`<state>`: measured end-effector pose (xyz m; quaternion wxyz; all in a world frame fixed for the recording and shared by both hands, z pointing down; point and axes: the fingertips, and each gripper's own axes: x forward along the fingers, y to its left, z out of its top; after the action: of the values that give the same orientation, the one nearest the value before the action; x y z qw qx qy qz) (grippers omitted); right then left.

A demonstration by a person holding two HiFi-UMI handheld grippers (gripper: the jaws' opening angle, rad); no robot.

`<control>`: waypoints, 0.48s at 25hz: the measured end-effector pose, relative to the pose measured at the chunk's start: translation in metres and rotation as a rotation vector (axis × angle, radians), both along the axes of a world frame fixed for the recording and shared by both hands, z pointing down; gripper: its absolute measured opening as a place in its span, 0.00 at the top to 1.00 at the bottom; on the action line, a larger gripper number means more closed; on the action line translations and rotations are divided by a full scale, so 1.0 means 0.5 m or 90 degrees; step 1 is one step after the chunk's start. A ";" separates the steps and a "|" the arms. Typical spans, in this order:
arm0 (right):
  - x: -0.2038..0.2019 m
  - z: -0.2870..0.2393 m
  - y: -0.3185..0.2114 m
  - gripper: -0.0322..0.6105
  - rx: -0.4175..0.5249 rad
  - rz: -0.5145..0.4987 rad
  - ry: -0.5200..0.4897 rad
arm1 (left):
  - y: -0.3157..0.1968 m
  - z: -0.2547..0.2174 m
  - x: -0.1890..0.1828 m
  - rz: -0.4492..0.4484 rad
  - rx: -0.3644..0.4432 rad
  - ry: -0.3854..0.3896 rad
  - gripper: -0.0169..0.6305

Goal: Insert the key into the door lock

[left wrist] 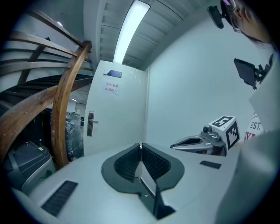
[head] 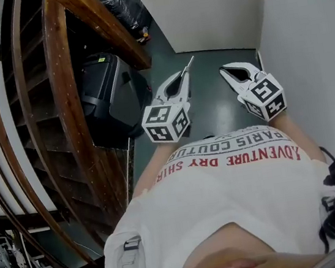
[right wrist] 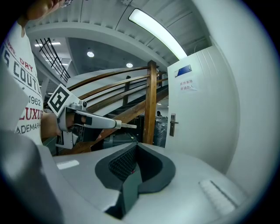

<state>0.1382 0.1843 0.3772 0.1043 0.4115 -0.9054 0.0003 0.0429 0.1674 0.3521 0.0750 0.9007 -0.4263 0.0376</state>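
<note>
**Key in the left gripper, lock ahead and well apart**

The white door (left wrist: 117,118) fills the end of the passage. To its left, in the left gripper view, rises the wooden stair rail (left wrist: 65,109). Under the stairs sits a black box (head: 109,95); it is shut, so I cannot tell what is in it.

My left gripper (left wrist: 140,148) is pressed together on the key (right wrist: 127,126). The blade sticks out past the jaw tips, its long axis running on along the jaws toward the door. My right gripper (right wrist: 135,148) is beside it, jaws pressed together on nothing.

The lock plate (left wrist: 90,124), with its handle, sits by the door's left edge at about mid-height. From the key tip it lies ahead and to the left. I judge the left hand the nearer one, since it is on the stair side. The next move calls for carrying the key forward and left, blade level.
</note>
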 end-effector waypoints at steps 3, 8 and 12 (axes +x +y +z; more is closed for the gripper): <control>-0.006 0.010 -0.033 0.95 -0.007 0.001 -0.003 | -0.034 0.010 -0.008 -0.001 -0.006 -0.002 0.94; -0.010 0.034 -0.131 0.95 -0.016 0.005 -0.004 | -0.137 0.038 -0.006 0.006 -0.019 -0.001 0.94; -0.018 0.069 -0.247 0.95 -0.031 0.012 0.001 | -0.257 0.075 -0.007 0.020 -0.034 0.003 0.94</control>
<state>0.1291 0.0610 0.4115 0.1153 0.4174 -0.9011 0.0229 0.0394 0.0391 0.3897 0.0993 0.9051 -0.4106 0.0479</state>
